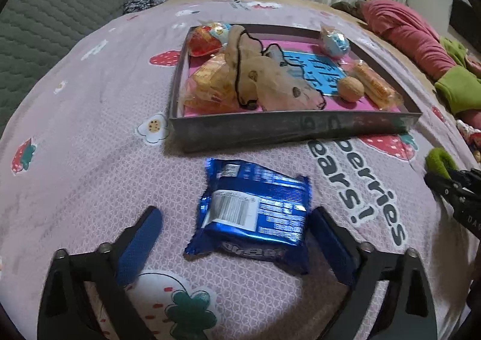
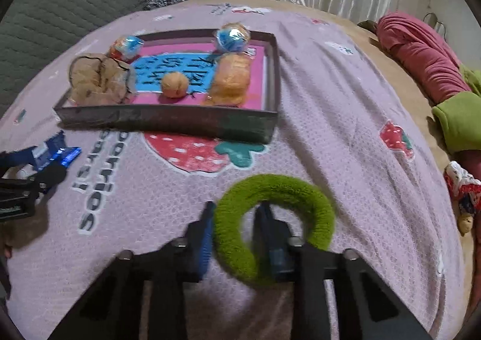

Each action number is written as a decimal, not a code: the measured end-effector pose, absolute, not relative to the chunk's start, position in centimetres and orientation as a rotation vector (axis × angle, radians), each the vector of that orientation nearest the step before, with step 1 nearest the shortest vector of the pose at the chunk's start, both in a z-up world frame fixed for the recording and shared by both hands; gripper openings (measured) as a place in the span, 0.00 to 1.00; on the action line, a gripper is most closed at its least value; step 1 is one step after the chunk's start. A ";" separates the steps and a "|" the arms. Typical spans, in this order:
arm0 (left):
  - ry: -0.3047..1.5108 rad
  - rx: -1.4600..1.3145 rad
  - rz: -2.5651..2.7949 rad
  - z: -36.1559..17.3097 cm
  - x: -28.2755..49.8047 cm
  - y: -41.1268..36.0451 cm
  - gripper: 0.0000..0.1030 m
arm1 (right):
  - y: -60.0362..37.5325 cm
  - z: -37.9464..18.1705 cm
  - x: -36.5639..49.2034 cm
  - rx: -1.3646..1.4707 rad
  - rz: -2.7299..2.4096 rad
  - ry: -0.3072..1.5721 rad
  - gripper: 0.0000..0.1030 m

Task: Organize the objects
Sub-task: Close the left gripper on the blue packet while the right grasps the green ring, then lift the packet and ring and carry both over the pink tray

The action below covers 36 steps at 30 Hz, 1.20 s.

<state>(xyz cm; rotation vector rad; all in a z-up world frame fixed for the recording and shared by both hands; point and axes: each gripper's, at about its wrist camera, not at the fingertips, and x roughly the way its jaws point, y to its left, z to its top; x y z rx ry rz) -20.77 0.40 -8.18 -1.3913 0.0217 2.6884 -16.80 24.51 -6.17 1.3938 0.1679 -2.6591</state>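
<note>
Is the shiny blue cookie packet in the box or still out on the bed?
Out. The shiny blue foil cookie packet lies on the pink strawberry bedspread, in front of the dark shallow box.

Bare blanket (image 2: pixel 345 117) right of crowded tray (image 2: pixel 168 122); blue packet (image 1: pixel 255 210) before its near wall.

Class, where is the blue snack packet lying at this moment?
In the left wrist view the blue snack packet lies on the pink bedspread between the open fingers of the left gripper, just in front of the tray.
</note>
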 end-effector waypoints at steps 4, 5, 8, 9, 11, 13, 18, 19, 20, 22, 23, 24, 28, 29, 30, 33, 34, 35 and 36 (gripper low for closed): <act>0.060 -1.380 2.690 -8.0 -20.7 1.0 0.57 | 24.0 -5.9 -16.4 1.372 -2.621 0.140 0.16; 0.045 -1.380 2.685 -8.0 -20.6 0.9 0.57 | 23.8 -5.8 -16.4 1.369 -2.618 0.135 0.16; -0.014 -1.383 2.674 -7.9 -20.6 0.4 0.55 | 23.7 -5.3 -16.0 1.338 -2.589 0.064 0.16; -0.031 -1.377 2.676 -7.7 -20.5 0.2 0.55 | 23.6 -5.1 -15.8 1.329 -2.585 0.057 0.16; -0.028 -1.377 2.675 -7.5 -20.1 0.2 0.55 | 23.1 -4.4 -15.3 1.305 -2.585 0.061 0.16; -0.020 -1.371 2.678 -7.2 -19.7 0.3 0.55 | 22.6 -3.9 -14.9 1.289 -2.580 0.064 0.16; -0.031 -1.353 2.684 -6.0 -18.5 0.4 0.55 | 21.2 -2.1 -14.1 1.249 -2.572 0.108 0.16; -0.029 -1.340 2.690 -5.5 -18.3 0.4 0.55 | 21.0 -1.7 -14.0 1.240 -2.574 0.117 0.16; -0.026 -1.336 2.693 -5.2 -18.2 0.4 0.55 | 20.7 -1.1 -13.9 1.222 -2.578 0.125 0.16; -0.028 -1.315 2.702 -4.2 -18.0 0.5 0.55 | 20.5 -0.3 -13.8 1.201 -2.582 0.130 0.16; -0.018 -1.301 2.708 -3.5 -18.0 0.6 0.55 | 20.3 0.2 -13.9 1.189 -2.585 0.133 0.16; -0.012 -1.287 2.717 -3.0 -17.8 0.6 0.55 | 20.2 0.8 -14.0 1.173 -2.589 0.137 0.16; 0.000 -1.228 2.748 -0.2 -17.8 0.9 0.55 | 19.7 3.2 -14.5 1.121 -2.604 0.146 0.16; 0.009 -1.211 2.756 0.7 -17.8 1.0 0.55 | 19.6 3.8 -14.6 1.108 -2.607 0.149 0.16; 0.013 -1.199 2.760 1.3 -18.0 1.1 0.55 | 19.4 4.6 -14.9 1.089 -2.610 0.152 0.16; 0.030 -1.157 2.786 3.5 -18.5 1.5 0.55 | 19.1 6.4 -15.4 1.046 -2.620 0.165 0.16; 0.030 -1.143 2.793 4.2 -18.7 1.5 0.55 | 19.0 7.0 -15.6 1.030 -2.625 0.165 0.16; 0.039 -1.127 2.797 4.9 -18.9 1.6 0.55 | 18.9 7.7 -15.9 1.011 -2.631 0.164 0.16; 0.050 -1.110 2.803 5.4 -19.0 1.8 0.55 | 18.9 8.1 -16.2 1.000 -2.635 0.163 0.16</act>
